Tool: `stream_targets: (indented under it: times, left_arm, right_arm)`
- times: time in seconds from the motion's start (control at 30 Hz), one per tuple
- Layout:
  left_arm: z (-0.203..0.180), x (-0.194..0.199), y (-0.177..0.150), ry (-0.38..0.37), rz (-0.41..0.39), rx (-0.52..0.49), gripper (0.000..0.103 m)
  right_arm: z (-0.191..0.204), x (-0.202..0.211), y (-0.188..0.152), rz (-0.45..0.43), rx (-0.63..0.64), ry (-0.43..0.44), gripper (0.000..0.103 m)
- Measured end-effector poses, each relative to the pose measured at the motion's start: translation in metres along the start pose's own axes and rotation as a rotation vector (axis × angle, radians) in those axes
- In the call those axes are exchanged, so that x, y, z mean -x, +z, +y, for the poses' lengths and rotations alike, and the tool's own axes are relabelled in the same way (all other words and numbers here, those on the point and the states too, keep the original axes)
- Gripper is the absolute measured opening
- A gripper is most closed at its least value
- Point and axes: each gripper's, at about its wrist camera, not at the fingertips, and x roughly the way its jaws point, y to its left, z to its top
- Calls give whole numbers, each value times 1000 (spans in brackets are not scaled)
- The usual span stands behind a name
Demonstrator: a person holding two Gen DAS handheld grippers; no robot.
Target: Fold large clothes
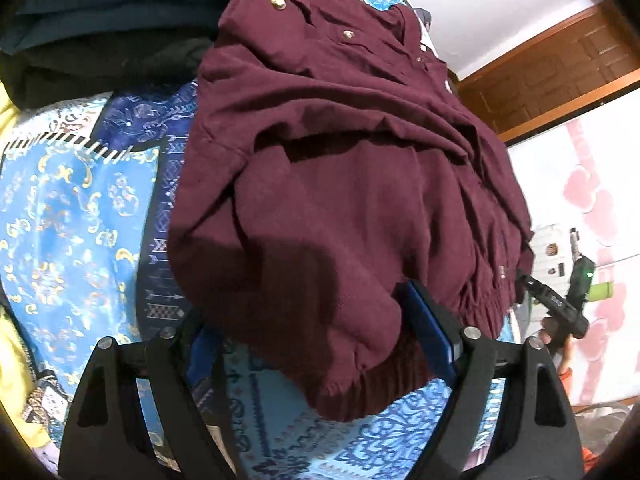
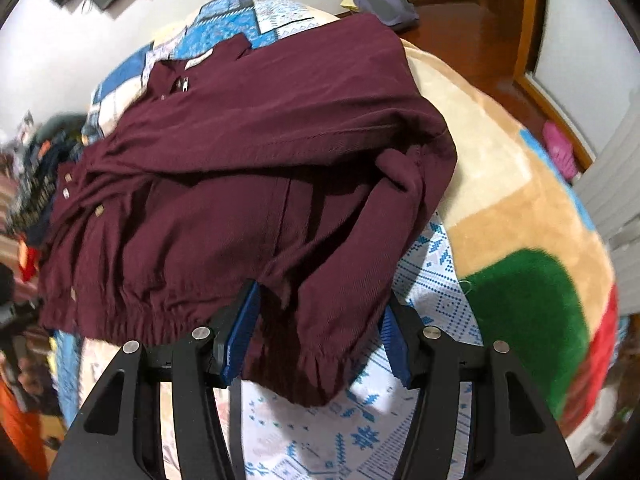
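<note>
Left wrist view gives me the maroon jacket (image 1: 352, 184) spread over the blue patterned bedcover (image 1: 76, 208), collar and brass snaps at the far end, elastic hem nearest me. My left gripper (image 1: 320, 336) stands spread with the near-left corner of that hem between its blue pads (image 1: 430, 328); the left pad is mostly hidden by cloth, and I see no pinch. From the right wrist, my right gripper (image 2: 316, 332) is likewise spread around the hem's other corner, the cloth hanging loose between the fingers, neither pad clearly pressing.

I judge the hem is about to be gripped and carried toward the collar. The risk: the jacket is already rumpled, with a sleeve bunched at the right edge, so closing on one layer only, or on a stray fold, would drag the body crooked. Uneven lifts would skew the fold too.

Beyond it lie a beige plush blanket (image 2: 500, 168) to the right and dark folded clothes (image 1: 112, 20) far left. I see no container anywhere.
</note>
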Motion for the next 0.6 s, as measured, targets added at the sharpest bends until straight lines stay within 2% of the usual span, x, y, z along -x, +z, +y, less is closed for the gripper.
stream_targets:
  times: [0.03, 0.07, 0.17, 0.23, 0.3, 0.4, 0.53, 0.6]
  left_arm:
    - [-2, 2, 0, -11, 3, -7, 76]
    - [-5, 2, 1, -17, 3, -16, 71]
    - [-14, 9, -1, -17, -16, -70, 59]
    - [-21, 13, -1, 4, -33, -109, 51]
    - [-28, 22, -1, 49, -69, -159, 30]
    - [-33, 40, 8, 63, -129, -167, 15]
    - [-47, 63, 27, 44, -213, -167, 10]
    - [-55, 76, 40, 12, -254, -164, 9]
  right_arm:
    - [0, 1, -1, -1, -14, 18, 48]
    - [2, 0, 0, -9, -21, 29, 36]
    - [8, 3, 0, -15, -11, 10, 18]
    - [15, 10, 2, -37, 12, 6, 15]
    - [19, 21, 5, -76, 33, -1, 13]
    - [26, 34, 15, -125, 64, -22, 11]
    - [36, 58, 39, -206, 92, 3, 9]
    - [42, 70, 53, -244, 115, 19, 9]
